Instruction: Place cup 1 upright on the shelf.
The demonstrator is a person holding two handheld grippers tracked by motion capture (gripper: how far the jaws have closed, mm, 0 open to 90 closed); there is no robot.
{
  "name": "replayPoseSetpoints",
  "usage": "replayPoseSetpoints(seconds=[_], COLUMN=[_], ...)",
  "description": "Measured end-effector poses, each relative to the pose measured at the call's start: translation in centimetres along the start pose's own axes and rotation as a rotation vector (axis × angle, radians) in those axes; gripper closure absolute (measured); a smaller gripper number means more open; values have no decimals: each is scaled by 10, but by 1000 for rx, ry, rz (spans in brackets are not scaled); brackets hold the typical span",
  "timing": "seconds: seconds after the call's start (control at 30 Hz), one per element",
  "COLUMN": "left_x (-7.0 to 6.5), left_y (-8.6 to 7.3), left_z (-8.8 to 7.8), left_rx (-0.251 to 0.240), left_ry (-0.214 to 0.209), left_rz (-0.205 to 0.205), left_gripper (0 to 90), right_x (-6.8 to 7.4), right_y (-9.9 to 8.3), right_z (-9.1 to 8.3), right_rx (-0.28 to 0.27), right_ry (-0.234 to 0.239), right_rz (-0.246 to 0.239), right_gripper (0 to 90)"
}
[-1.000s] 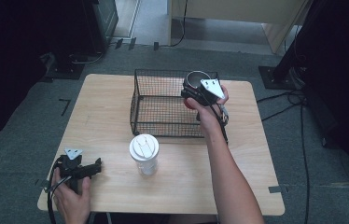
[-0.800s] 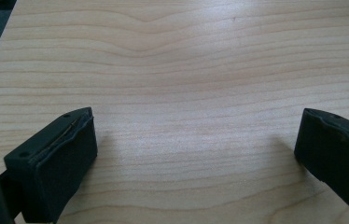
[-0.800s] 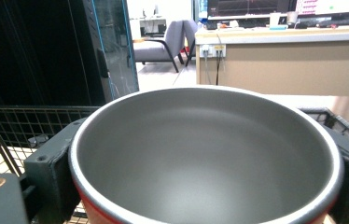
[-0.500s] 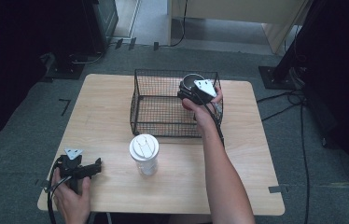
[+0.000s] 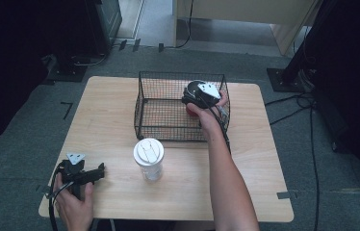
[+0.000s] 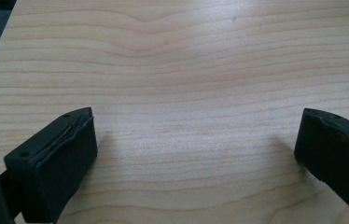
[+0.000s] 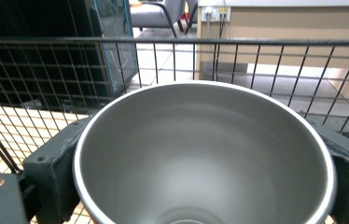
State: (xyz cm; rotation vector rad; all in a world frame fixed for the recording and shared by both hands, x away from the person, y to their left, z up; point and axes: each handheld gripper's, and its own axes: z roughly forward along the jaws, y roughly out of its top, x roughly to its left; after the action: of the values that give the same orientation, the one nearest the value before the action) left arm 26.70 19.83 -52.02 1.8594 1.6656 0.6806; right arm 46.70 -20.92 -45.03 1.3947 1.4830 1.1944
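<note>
Wooden table (image 5: 110,120) on grey carpet: I have a metal cup gripped in my right gripper, inside the wire basket.

My right gripper (image 7: 200,154) is in the near right corner of the basket (image 5: 168,77), jaws pressed on both sides of the cup (image 7: 205,154), about half closed and just eased a touch wider with the cup between them. Cup is upright, mouth open toward the camera, grey inside, red showing under the gripper in the high view; I can't tell if it touches the basket floor. My left gripper (image 5: 84,174) rests at the near left table corner, jaws wide apart, nothing between them, bare wood under them. White-lidded cup (image 5: 148,159) stands on the table just in front of the basket, well apart from both grippers.
</note>
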Motion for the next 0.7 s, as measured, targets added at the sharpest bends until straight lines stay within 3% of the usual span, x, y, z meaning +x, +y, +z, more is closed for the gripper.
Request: replayPoseSetpoints(seconds=[0.1,0.33,0.4,0.53,0.7], left_x=[0,0,0,0,0], left_y=[0,0,0,0,0], left_z=[0,0,0,0,0], left_rx=[0,0,0,0,0], left_ry=[0,0,0,0,0], left_rz=[0,0,0,0,0], left_gripper=[0,0,0,0,0], right_x=[0,2,3,4,3], right_y=[-1,1,5,8,18], right_z=[0,-1,-4,-7,-12], right_rx=[23,17,-8,-18,-60], right_ry=[-4,-3,7,9,9], right_rz=[9,8,8,-11,0], right_gripper=[60,51,0,0,0])
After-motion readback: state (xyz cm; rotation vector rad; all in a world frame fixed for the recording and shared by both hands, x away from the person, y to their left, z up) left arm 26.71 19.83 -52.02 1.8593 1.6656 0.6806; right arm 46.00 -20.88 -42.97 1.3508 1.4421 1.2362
